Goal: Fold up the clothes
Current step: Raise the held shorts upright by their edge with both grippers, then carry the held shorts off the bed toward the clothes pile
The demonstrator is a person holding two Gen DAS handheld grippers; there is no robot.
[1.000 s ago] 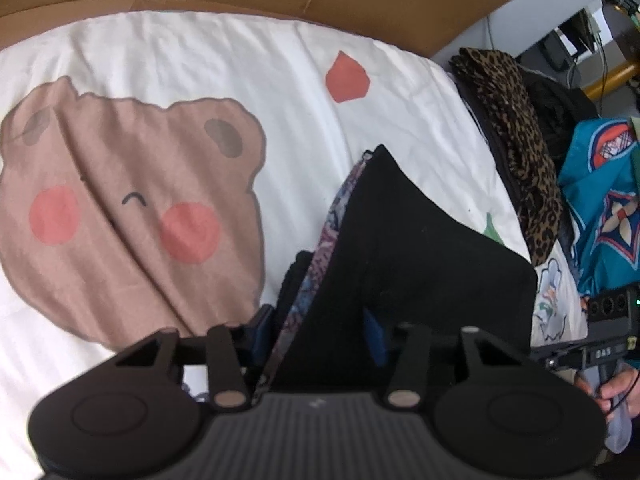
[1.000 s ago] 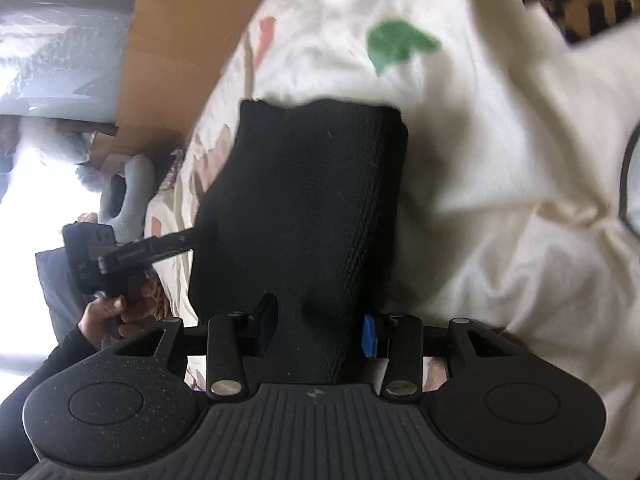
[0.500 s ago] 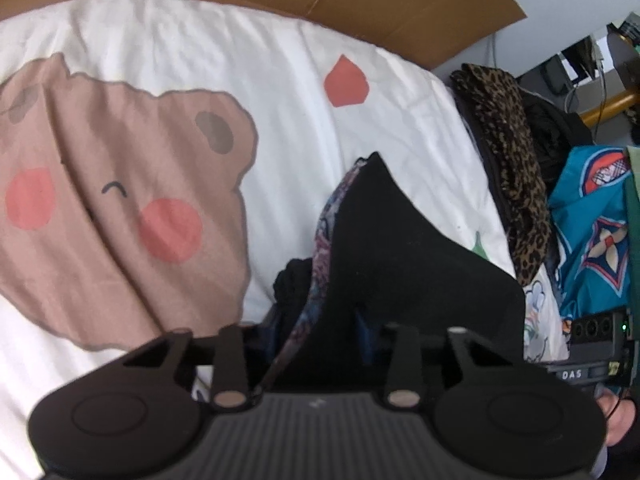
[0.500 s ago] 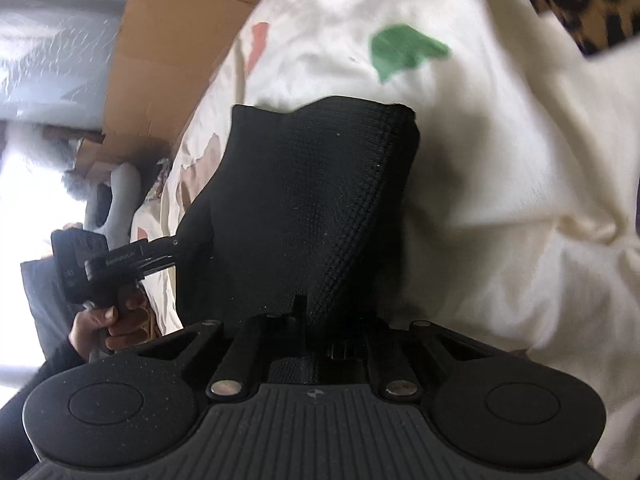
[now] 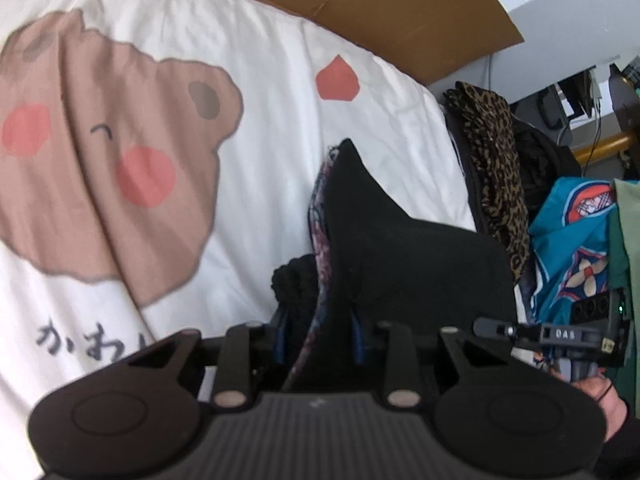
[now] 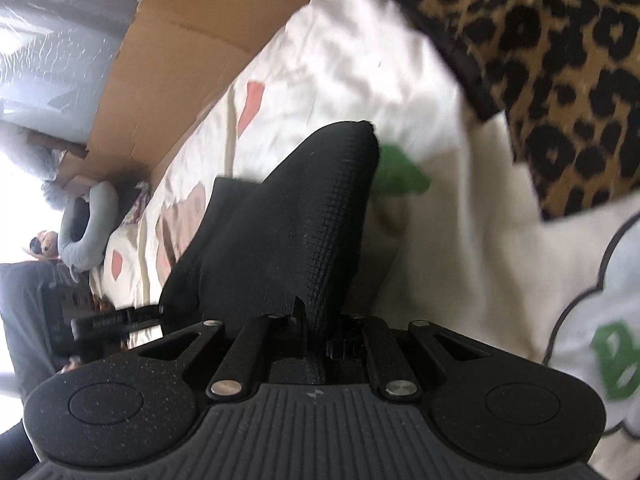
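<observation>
On the white bedsheet (image 5: pixel 280 92) I can read dark Japanese characters, "かわ", printed below a large brown cartoon bear face (image 5: pixel 104 168) with pink cheeks; in the right wrist view a green letter "B" (image 6: pixel 614 356) shows on the sheet's near right part. My other tool, seen at the right edge of the left wrist view, carries small white lettering that looks like "DAS" (image 5: pixel 565 335). My left gripper (image 5: pixel 318 340) is nearly closed, its blue-padded fingers pinching a bunched edge of the black knit garment (image 5: pixel 400 256), which has a purple patterned lining (image 5: pixel 318 208) along its left side. My right gripper (image 6: pixel 320 328) is clamped tight on another edge of the same garment (image 6: pixel 288 232), whose fine waffle-like knit rises in a soft, rounded peak above the sheet. Right of the bear face, a leopard-print fabric (image 5: pixel 496 168) lies at the sheet's edge, with a teal patterned cloth (image 5: pixel 568 240) beyond it. Brown cardboard (image 5: pixel 400 8) borders the sheet's far side.
</observation>
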